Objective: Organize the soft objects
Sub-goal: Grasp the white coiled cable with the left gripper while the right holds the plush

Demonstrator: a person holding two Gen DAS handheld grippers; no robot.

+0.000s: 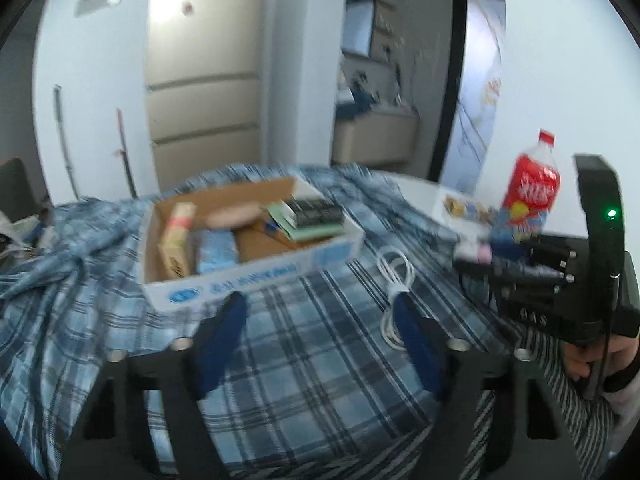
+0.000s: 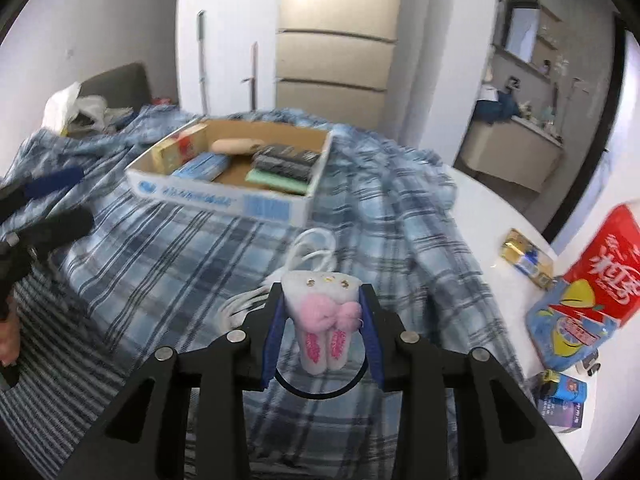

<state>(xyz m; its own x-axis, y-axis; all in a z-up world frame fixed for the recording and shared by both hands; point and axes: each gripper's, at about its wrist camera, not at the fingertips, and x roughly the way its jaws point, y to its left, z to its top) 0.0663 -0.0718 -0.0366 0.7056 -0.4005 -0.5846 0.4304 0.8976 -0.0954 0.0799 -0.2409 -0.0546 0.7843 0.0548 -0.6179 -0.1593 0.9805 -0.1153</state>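
My right gripper (image 2: 322, 300) is shut on a small white plush toy (image 2: 320, 320) with a pink bow, held above the blue plaid cloth (image 2: 168, 248). A black elastic loop hangs under the toy. The shallow cardboard box (image 2: 224, 198) lies further away and holds a peach soft item (image 2: 234, 145), dark rolled items (image 2: 284, 160), a blue pack and a carton. My left gripper (image 1: 320, 304) is open and empty above the cloth, just in front of the box (image 1: 256, 276). The right gripper also shows in the left wrist view (image 1: 472, 256), with the pink of the toy at its tip.
A coiled white cable (image 1: 394, 276) lies on the cloth right of the box and shows below the toy (image 2: 316, 252). A red bottle (image 1: 532, 184), snack packs (image 2: 572, 324) and small cartons (image 2: 560, 396) stand on the white table at the right. A cabinet stands behind.
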